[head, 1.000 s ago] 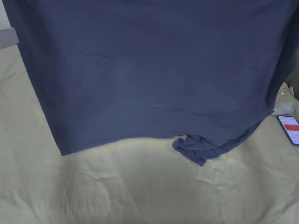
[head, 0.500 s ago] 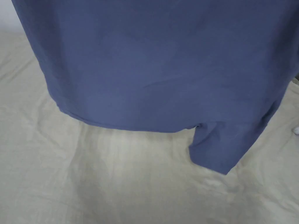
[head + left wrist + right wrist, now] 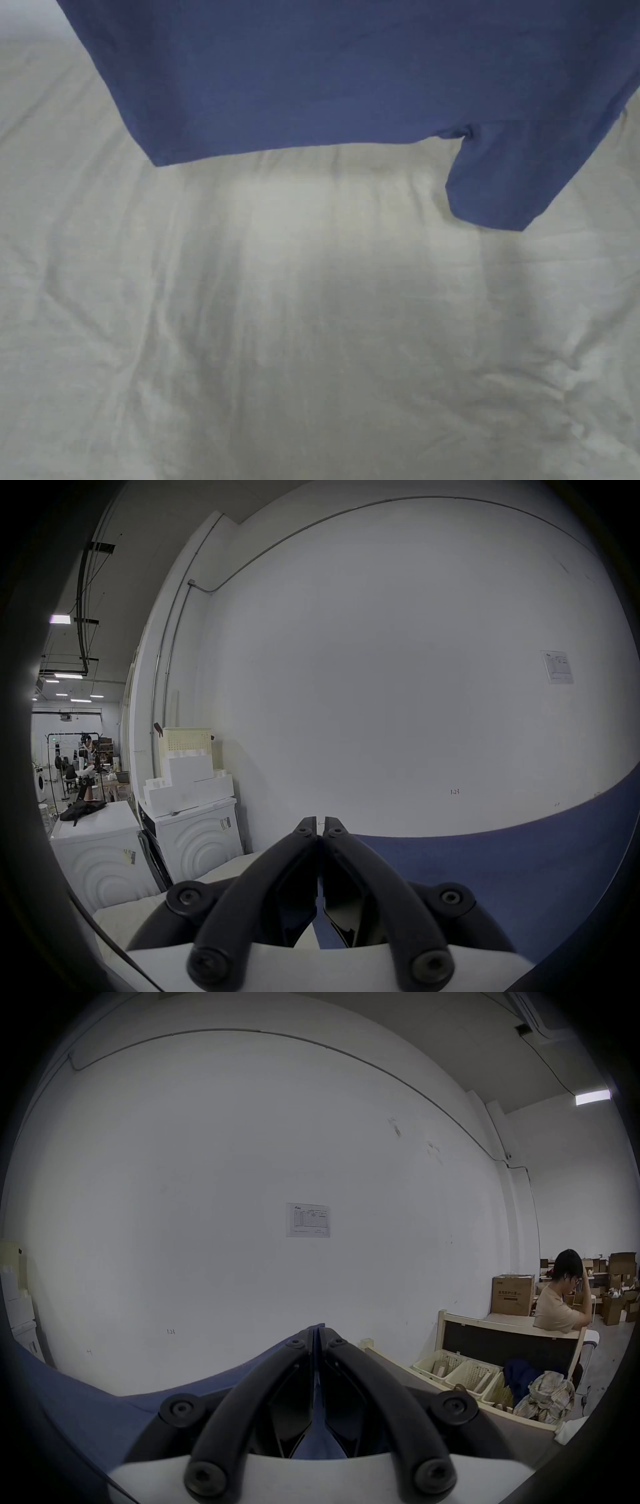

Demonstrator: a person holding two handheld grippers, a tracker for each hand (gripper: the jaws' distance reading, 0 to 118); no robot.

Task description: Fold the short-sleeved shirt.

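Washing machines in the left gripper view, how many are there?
3: two white ones side by side against the wall, one nearer the camera, one under stacked boxes; a third far back. Others may be hidden.

the blue short-sleeved shirt (image 3: 350,69) hangs spread out in the air, one sleeve dangling lower at the right.

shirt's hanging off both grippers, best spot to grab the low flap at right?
Likely the flap's bottom hem, coming from below: it hangs lowest off the blue shirt, free above the bedsheet. Both left gripper and right gripper are shut on cloth, so one must let go.
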